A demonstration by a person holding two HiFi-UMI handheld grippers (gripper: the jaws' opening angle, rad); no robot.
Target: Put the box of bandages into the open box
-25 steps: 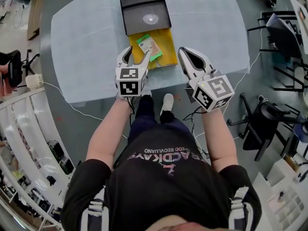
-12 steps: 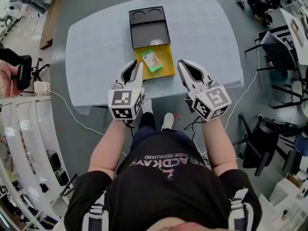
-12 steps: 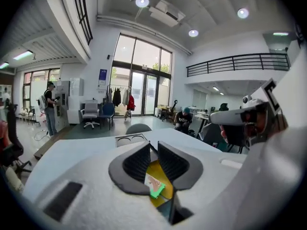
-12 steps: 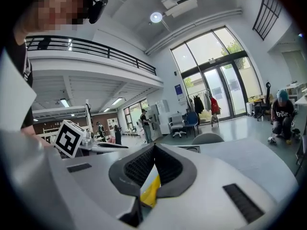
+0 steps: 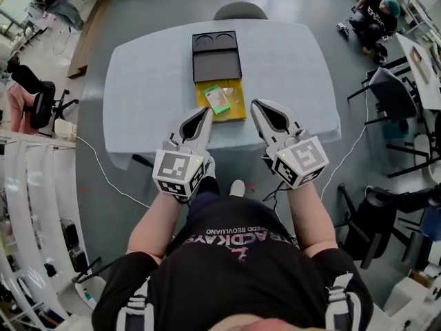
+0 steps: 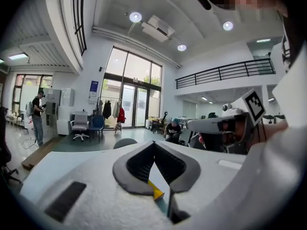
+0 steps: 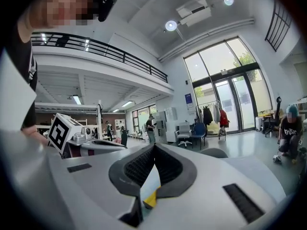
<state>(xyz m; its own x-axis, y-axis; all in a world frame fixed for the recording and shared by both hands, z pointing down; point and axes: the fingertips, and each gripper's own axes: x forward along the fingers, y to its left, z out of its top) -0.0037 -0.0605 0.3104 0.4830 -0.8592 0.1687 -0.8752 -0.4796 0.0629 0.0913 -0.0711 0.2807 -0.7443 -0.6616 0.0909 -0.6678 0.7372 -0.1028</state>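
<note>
Bandages are in, and this one looks done!
The bandage box (image 5: 219,100) lies flat inside the yellow open box (image 5: 238,94), with the black lid (image 5: 217,56) lying at its 12 o'clock on the table (image 5: 289,74). Your left gripper (image 5: 206,111) hangs at the box's 7 o'clock, jaws just snapped together on nothing. Your right gripper (image 5: 255,105) is at 5 o'clock, jaws together and empty too. Neither touches the box. By my read, nothing is left to place.

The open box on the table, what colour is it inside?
The open box is yellow inside; the head view shows it best.
</note>
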